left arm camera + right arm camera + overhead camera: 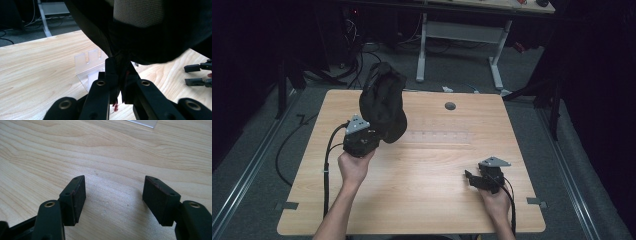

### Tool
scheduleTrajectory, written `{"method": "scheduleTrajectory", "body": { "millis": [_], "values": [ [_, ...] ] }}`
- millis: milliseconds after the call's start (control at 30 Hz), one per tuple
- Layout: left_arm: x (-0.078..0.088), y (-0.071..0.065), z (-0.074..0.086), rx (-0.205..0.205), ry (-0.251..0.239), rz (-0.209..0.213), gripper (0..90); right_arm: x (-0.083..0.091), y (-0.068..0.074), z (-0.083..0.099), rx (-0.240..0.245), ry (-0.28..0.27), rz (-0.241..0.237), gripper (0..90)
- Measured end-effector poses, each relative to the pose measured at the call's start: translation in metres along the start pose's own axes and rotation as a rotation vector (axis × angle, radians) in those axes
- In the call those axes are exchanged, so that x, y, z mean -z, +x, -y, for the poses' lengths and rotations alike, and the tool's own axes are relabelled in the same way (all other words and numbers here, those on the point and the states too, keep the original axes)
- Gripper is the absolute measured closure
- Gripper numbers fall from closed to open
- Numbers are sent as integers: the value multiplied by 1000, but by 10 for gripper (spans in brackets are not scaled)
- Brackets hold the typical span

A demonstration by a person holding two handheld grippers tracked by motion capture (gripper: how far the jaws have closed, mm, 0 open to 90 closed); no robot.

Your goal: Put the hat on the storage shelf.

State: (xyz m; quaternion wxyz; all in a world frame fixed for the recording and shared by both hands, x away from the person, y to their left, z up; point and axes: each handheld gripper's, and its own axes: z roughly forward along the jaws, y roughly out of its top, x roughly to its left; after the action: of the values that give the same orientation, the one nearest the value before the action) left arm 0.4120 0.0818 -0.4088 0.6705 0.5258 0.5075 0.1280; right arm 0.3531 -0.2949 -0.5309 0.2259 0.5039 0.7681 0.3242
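A black cap point(383, 102) with a mesh lining hangs above the back left of the wooden table point(412, 195). My left gripper point(374, 131) is shut on the cap's lower edge. In the left gripper view the cap point(150, 37) looms overhead and my left gripper point(120, 67) pinches its dark fabric between the pads. My right gripper point(468, 177) rests low over the front right of the table, its jaws apart. In its own view my right gripper point(113, 195) stands open over bare wood, with nothing between the pads.
A clear plastic stand point(437, 137) point(87, 60) sits mid-table, just right of the cap. A round cable hole point(450, 106) lies near the table's far edge. Beyond the table are a white desk frame point(459, 30) and floor cables point(357, 55).
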Motion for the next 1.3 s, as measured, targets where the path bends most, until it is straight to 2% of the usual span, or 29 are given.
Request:
{"method": "scheduleTrajectory", "body": {
  "millis": [567, 1300],
  "values": [
    [-20, 10, 7, -27, 24, -66, 857, 0, 0, 0, -1, 0, 1, 354],
    [-30, 13, 19, -59, 60, -94, 857, 0, 0, 0, 2, -1, 2, 353]
  ]
}}
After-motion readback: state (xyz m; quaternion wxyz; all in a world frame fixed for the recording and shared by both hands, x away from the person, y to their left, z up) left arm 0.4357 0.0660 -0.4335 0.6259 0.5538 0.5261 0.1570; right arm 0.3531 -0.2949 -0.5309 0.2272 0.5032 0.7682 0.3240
